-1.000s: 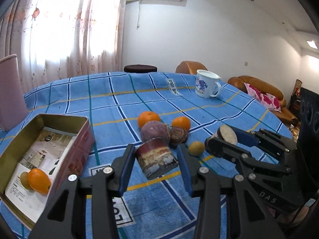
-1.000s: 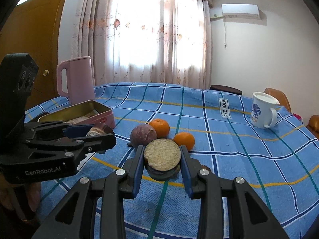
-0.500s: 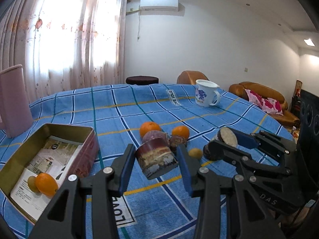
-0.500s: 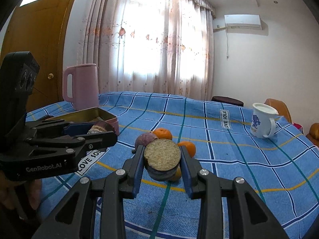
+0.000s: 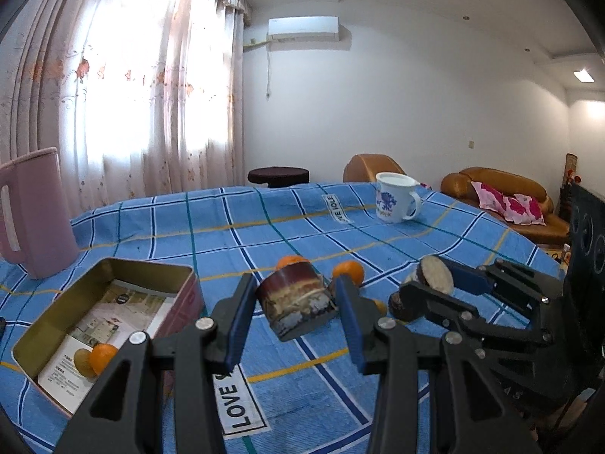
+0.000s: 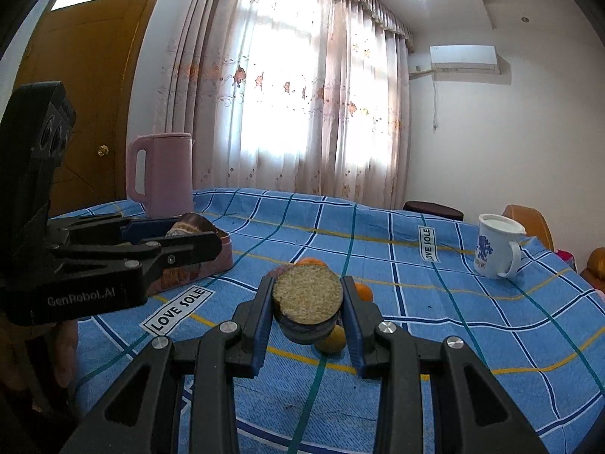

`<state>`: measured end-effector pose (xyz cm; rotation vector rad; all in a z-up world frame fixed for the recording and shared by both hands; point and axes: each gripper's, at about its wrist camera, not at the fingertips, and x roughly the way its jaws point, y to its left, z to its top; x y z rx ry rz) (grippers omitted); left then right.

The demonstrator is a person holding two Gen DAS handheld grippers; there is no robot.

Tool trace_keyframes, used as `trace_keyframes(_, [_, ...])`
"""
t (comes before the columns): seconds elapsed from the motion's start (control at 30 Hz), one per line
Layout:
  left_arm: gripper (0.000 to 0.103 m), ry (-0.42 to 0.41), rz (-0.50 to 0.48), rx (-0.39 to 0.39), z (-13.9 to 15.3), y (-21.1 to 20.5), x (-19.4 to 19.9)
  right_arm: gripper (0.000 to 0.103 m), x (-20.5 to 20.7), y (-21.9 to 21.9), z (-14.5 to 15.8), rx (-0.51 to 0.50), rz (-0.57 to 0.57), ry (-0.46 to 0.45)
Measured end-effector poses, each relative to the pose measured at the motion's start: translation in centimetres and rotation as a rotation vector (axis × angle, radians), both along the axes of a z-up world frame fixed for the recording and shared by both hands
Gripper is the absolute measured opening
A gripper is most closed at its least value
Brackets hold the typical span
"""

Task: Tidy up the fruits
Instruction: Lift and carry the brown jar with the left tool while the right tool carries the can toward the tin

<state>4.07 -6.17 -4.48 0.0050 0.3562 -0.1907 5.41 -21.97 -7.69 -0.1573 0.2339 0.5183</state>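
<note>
Here, surface: a table under a blue checked cloth (image 5: 264, 227) with white "LOVE SOLE" labels.
Room: sheer flowered curtains (image 6: 302, 94) over a bright window, a white air conditioner (image 5: 304, 26) high on the wall, a wooden door (image 6: 94, 94) at the left of the right wrist view, brown sofas with a pink cushion (image 5: 510, 204).
Around: a pink jug (image 6: 162, 174) at the far left edge of the table, a white mug with blue print (image 6: 495, 246) at the far right, a dark round stool (image 5: 278, 176) beyond the table.
Tin: an open pink tin (image 5: 75, 299), lined with printed paper, holds an orange fruit (image 5: 104, 355) touching a yellowish one in its near corner.
Loose fruit: two small oranges (image 5: 349, 270) and a yellow fruit (image 6: 332, 338) lie on the cloth, partly hidden behind the held pieces.
Left gripper (image 5: 295, 306): clenched on a dark cane section (image 5: 295, 302), purple-brown with pale bands, above the cloth just right of the tin.
Left piece, axis: a short cylinder, its long axis tilted, upper end leaning away from the camera.
Right gripper (image 6: 308, 304): clenched on a second cane section (image 6: 308, 297), above the cloth near the loose fruit.
Right piece, axis: runs roughly along the fingers, its pale fibrous cut face turned toward the camera.
In the way: each gripper's held piece blocks part of the fruit cluster behind it.
</note>
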Motion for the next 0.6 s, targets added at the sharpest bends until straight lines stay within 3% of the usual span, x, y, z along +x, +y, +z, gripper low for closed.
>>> trace_keyframes(0.37, [0.045,-0.053,0.027,0.013,0.8,0.4,-0.8,0.036,-0.7,-0.3,0.1,0.019,0.025,-0.048])
trace_keyframes(0.6, [0.045,-0.068,0.043,0.011,1.1,1.1,-1.1,0.036,0.2,-0.5,0.5,0.049,0.031,0.008])
